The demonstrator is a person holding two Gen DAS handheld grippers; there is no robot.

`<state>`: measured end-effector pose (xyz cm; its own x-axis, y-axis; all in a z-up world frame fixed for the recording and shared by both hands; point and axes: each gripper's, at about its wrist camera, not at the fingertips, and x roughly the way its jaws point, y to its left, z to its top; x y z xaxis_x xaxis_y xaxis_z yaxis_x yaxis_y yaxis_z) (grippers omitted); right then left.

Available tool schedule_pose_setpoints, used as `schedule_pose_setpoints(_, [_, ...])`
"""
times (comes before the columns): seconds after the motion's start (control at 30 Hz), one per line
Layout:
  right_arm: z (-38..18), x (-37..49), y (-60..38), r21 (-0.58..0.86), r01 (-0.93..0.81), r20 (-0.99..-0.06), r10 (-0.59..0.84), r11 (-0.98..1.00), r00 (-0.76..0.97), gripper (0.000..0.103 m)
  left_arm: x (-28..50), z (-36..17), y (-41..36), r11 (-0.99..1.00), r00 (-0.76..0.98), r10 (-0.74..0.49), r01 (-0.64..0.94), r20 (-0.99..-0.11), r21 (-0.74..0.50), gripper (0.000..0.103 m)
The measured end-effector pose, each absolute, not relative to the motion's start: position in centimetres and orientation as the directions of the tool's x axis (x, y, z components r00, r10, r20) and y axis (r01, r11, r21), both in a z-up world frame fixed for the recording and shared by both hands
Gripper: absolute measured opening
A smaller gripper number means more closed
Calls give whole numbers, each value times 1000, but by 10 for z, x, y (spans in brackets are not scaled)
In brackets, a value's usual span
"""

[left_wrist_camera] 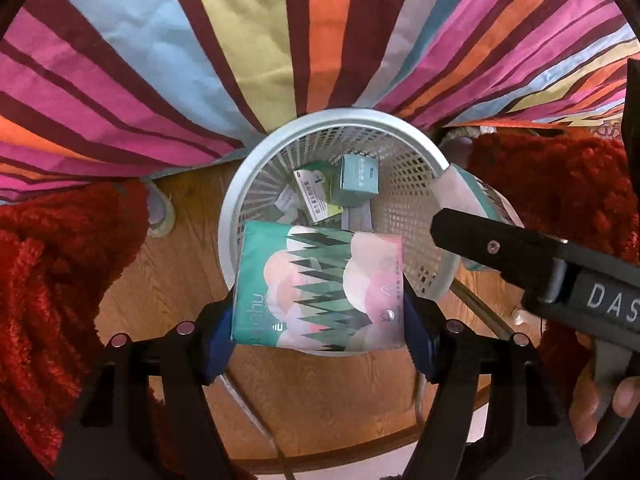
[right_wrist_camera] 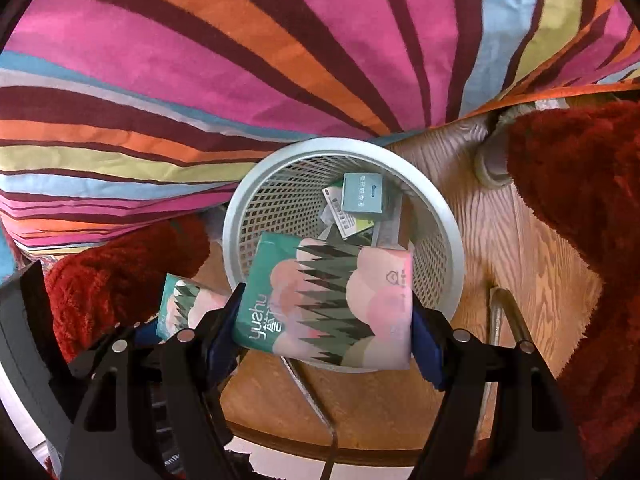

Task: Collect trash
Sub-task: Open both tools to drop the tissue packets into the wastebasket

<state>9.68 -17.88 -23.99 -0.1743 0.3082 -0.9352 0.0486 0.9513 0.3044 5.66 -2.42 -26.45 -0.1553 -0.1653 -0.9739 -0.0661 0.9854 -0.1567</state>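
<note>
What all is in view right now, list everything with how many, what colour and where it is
tissue packs: two, green and pink with a tree print; one in the left gripper, one in the right gripper, both above the basket
waste basket: one, pale grey mesh, on the floor by the striped cloth
trash in the basket: teal box, white and green carton, crumpled paper under them
striped cloth: one, pink, orange, maroon, blue, behind the basket
wooden floor: brown, under the basket
red fuzzy fabric: both sides of the basket
left gripper: black, blue pads, shut on a pack
right gripper: same, shut on a pack
</note>
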Motion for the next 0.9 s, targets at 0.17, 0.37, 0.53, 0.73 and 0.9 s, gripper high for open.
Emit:
schedule_pose_setpoints(0.17, [-247, 98, -174, 295, 42, -934, 297, 955, -200, 70, 58, -274, -23, 983, -185, -174, -81, -967, -162, 69])
schedule_pose_setpoints(0.37, [-253, 98, -171, 288, 40, -930, 289, 957, -227, 95, 58, -284, -26, 985, -232, -167, -87, -958, -151, 76])
schedule_pose_setpoints(0.53, [-251, 98, -171, 288, 49, -933, 292, 956, -210, 95, 58, -285, -26, 986, -230, -158, -85, -960, -142, 88])
schedule_pose_setpoints(0.73, [-251, 98, -171, 281, 58, -935, 287, 958, -208, 95, 58, -284, -25, 986, -227, -158, -90, -961, -141, 88])
schedule_pose_setpoints(0.9, [-250, 98, -171, 275, 57, -938, 281, 960, -205, 95, 58, -282, -24, 985, -219, -160, -94, -963, -142, 88])
